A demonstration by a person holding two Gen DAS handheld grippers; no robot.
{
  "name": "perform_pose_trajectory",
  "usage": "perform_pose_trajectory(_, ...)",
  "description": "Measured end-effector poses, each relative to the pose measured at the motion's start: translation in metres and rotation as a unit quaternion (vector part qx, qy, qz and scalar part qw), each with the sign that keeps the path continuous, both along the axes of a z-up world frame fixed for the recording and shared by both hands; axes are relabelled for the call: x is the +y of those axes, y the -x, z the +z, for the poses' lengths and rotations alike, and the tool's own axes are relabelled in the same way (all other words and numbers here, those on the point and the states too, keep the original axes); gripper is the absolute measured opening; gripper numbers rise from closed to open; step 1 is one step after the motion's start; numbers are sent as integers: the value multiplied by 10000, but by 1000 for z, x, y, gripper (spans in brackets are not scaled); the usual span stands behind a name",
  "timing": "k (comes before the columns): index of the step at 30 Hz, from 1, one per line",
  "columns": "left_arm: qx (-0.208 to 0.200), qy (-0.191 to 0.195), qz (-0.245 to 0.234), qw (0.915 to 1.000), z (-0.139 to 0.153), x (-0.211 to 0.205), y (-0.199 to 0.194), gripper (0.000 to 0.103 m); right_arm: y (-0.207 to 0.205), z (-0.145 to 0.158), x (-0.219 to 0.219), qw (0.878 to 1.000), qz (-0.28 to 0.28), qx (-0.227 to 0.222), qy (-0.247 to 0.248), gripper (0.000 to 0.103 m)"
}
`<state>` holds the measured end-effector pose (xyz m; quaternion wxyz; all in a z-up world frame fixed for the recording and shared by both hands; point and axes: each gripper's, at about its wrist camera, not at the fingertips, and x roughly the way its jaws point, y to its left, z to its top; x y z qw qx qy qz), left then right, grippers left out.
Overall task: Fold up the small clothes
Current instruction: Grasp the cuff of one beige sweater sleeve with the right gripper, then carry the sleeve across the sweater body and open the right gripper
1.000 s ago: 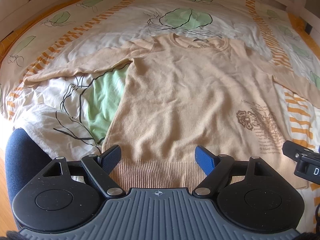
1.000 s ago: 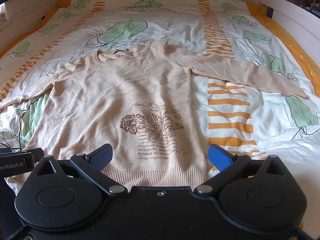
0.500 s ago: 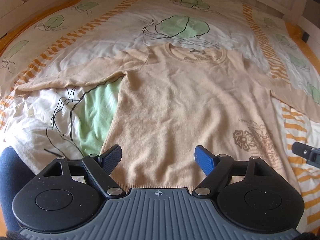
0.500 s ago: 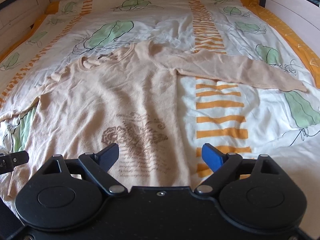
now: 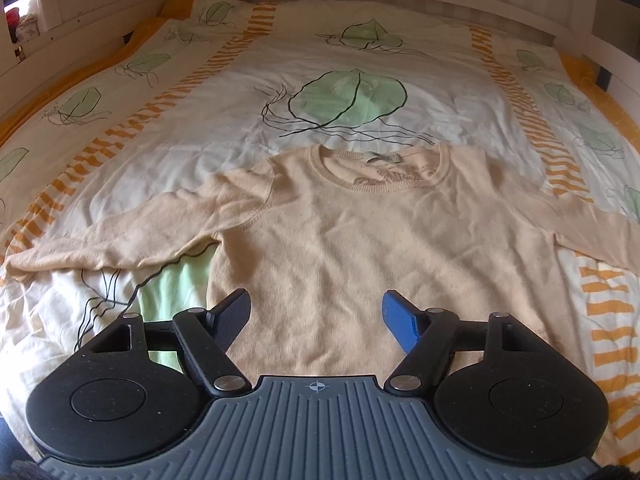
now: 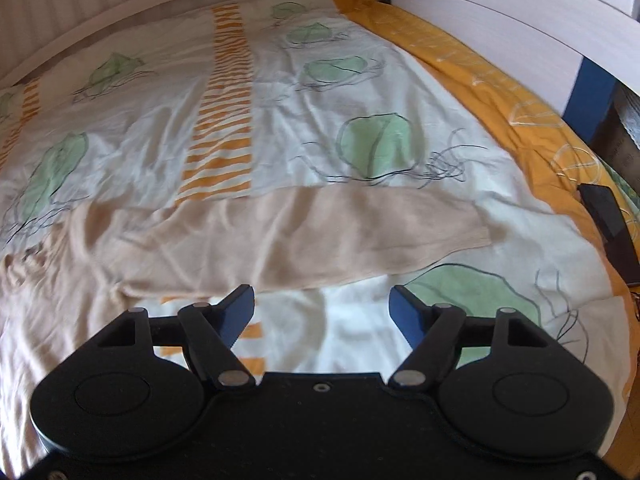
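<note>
A beige long-sleeved sweater (image 5: 360,248) lies flat and face up on the bed, collar (image 5: 376,172) away from me, both sleeves spread out sideways. My left gripper (image 5: 316,316) is open and empty, hovering over the sweater's body near its left side. My right gripper (image 6: 322,312) is open and empty, just in front of the sweater's right sleeve (image 6: 320,236), which stretches across the right wrist view to its cuff (image 6: 476,224). The sweater's hem is hidden below both grippers.
The bed cover (image 5: 352,92) is white with green leaves and orange stripes, wrinkled at the left. White bed rails (image 6: 500,36) run along the far and right sides. A dark flat object (image 6: 608,220) lies at the bed's right edge.
Both grippers have moved forward over the sweater. The right one has also swung right, from the printed front to the right sleeve. Both stay open.
</note>
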<state>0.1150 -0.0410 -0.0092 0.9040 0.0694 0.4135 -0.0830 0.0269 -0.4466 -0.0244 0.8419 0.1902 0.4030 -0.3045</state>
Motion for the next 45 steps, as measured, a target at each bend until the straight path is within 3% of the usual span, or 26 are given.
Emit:
perform_pose_trajectory(7,94,61,-53,9999,-18,-6,-28,72,14,-43,-99,9891,-1368,333,-433,70)
perform_pose_trajectory(13,166,-22,-39,9999,-34,1,-51,72,23,-68,-138,9751,-1961,-151,-1022,62)
perform_pose_trajectory(15,194,-43,-47,9998,-39,5,-59,72,21,-70,-141,9742,-1986,-287,-1035,53)
perform_pose_trajectory(16,196,-62,-57,9998,-41,7,-63,72,19,-71,-142,9752,-1912,-375,-1049,41)
perform_pose_trajectory(17,198,-73,-59,9998,-43,10,-67,72,16,-71,-143,9766,-1789,-493,-1090,19)
perform_pose_trajectory(18,202,-79,-67,9997,-45,13,-72,72,14,-70,-142,9771,-1712,-564,-1133,14)
perform_pose_trajectory(25,166,-114,-212,9996,-53,32,-102,72,-25,-18,-96,9925,-952,-609,-477,14)
perform_pose_trajectory(31,188,-192,-349,9990,-73,49,-118,72,-83,41,-35,9952,20,-952,-217,14)
perform_pose_trajectory(36,616,53,-296,9976,-95,62,-128,73,-137,73,25,9890,872,-1174,-200,14)
perform_pose_trajectory(40,623,119,-274,9976,-86,61,-132,72,-174,85,77,9795,1493,-1318,-301,14)
perform_pose_trajectory(45,605,481,-161,9969,-76,71,-136,72,-211,83,144,9618,2230,-1461,-618,14)
